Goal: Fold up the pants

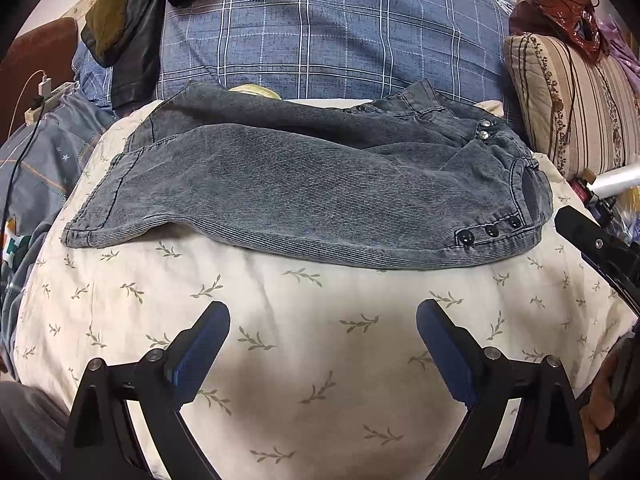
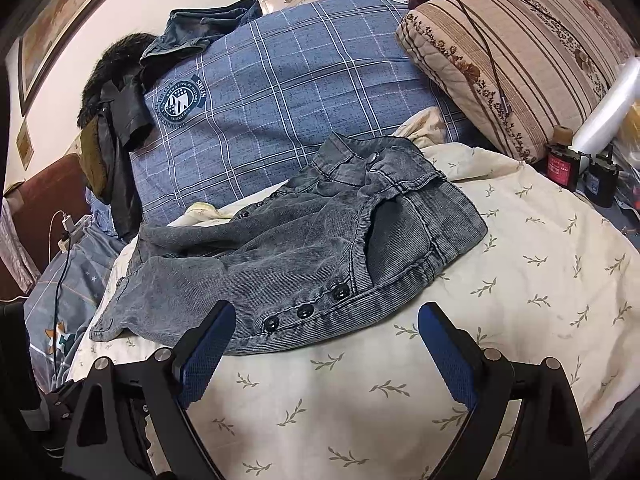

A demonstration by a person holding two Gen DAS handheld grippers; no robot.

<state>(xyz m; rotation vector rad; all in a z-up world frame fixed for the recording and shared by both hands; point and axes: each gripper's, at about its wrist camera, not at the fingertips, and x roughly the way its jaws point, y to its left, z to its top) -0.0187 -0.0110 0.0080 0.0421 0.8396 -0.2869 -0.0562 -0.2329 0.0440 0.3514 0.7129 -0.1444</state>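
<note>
While grey pants [image 1: 304, 196] lie across the cream leaf-print quilt [image 1: 304, 360] near its far edge, left gripper [image 1: 323, 312] and right gripper [image 2: 326, 314] hover spread, empty; behind, seemingly a plaid pillow [image 1: 340, 40].

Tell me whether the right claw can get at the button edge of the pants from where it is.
Probably yes. The right claw is open and empty, and the pants' button edge lies just ahead of its fingertips on the sheet, with nothing between them.
</note>
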